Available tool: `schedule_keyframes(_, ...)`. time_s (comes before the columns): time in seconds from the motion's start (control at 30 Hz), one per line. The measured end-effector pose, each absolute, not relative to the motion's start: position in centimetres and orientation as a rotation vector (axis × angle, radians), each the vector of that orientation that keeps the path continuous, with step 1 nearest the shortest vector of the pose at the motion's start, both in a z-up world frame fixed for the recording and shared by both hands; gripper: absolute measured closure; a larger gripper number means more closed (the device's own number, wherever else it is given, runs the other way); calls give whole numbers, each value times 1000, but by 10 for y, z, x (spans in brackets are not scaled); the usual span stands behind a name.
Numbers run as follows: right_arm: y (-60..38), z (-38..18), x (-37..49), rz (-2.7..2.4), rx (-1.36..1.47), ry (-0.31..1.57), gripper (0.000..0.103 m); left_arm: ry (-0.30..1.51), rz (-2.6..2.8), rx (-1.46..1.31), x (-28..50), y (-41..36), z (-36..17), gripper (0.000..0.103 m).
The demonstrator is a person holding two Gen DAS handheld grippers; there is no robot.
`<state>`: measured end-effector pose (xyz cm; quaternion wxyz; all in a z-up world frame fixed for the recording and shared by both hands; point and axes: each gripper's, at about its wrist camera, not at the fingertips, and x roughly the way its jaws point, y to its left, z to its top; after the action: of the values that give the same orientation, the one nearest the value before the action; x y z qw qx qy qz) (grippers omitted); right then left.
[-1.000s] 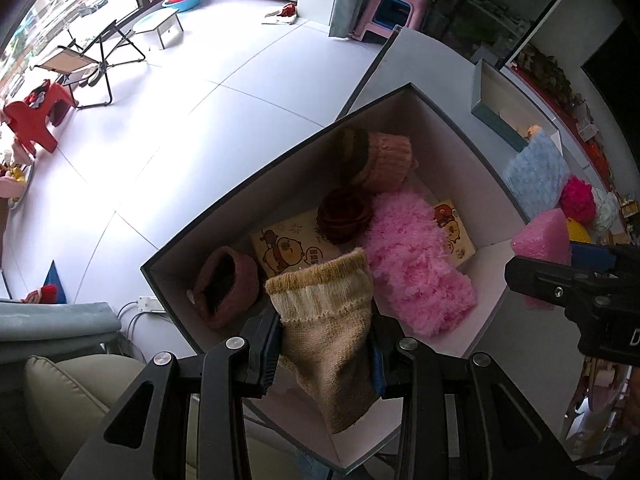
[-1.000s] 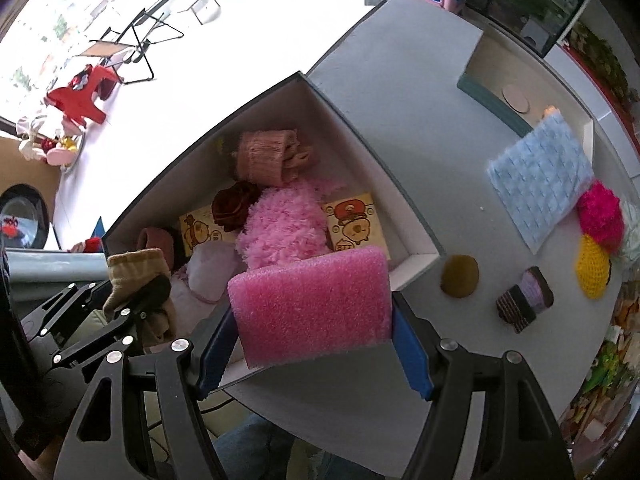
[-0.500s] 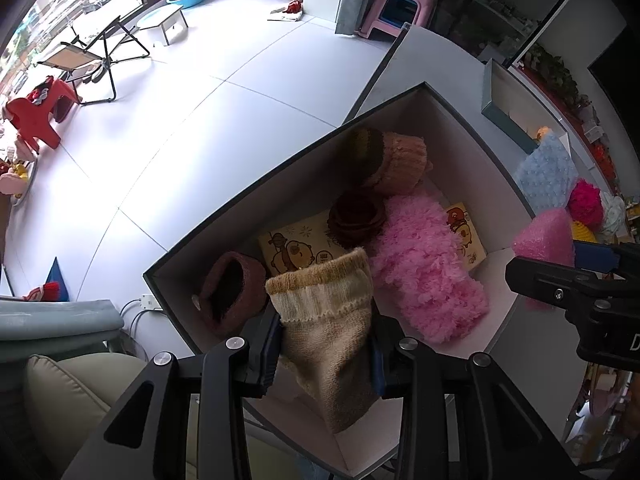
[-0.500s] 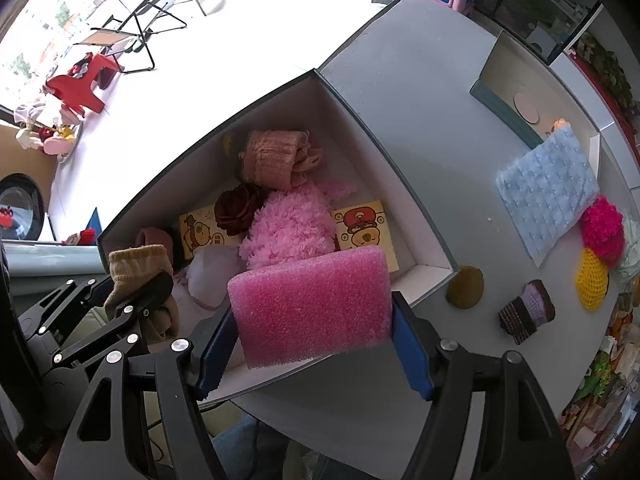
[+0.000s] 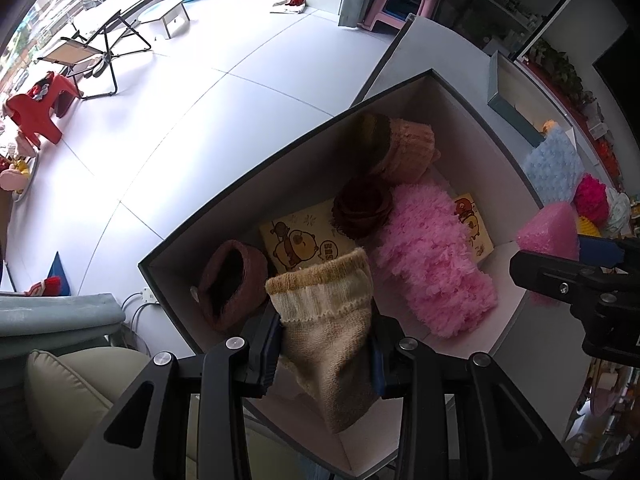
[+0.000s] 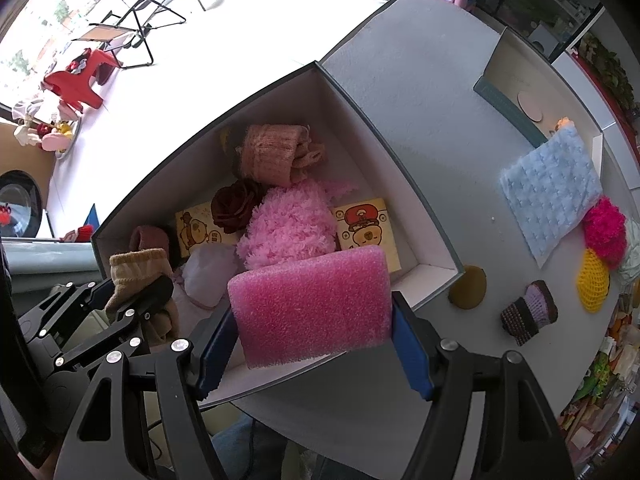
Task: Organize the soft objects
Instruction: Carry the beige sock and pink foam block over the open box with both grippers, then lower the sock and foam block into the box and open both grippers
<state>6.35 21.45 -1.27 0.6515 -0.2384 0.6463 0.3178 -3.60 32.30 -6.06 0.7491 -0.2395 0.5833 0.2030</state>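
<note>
My left gripper (image 5: pixel 326 346) is shut on a beige knit sock (image 5: pixel 332 320) and hangs over the near left corner of the open grey box (image 5: pixel 248 184). My right gripper (image 6: pixel 312 332) is shut on a pink foam sponge (image 6: pixel 312 300) above the box's (image 6: pixel 436 224) near edge. Inside lie a fluffy pink piece (image 6: pixel 292 228), a dark red fabric rose (image 6: pixel 234 206), a rolled pinkish-brown knit (image 6: pixel 272 152), a maroon knit cuff (image 5: pixel 232 280) and a pale lilac piece (image 6: pixel 212 276). Cartoon cards (image 6: pixel 366 224) cover the box floor.
On the grey table (image 6: pixel 420 100) right of the box lie a light blue cloth (image 6: pixel 552 192), a magenta pompom (image 6: pixel 604 232), a yellow net piece (image 6: pixel 594 284), a striped purple knit (image 6: pixel 528 312) and a brown round pad (image 6: pixel 468 286). A teal-edged lid (image 6: pixel 516 96) stands behind.
Both views have shifted slightly, so the box sits a little lower and further right in frame. Both grips are unchanged and nothing in the box has moved.
</note>
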Motion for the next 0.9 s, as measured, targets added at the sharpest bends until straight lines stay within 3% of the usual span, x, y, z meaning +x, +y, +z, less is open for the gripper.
schedule_keyframes(0.9,216,-21,67,705,-541,1474,28,1301,438,-505,-31,319,-65,66)
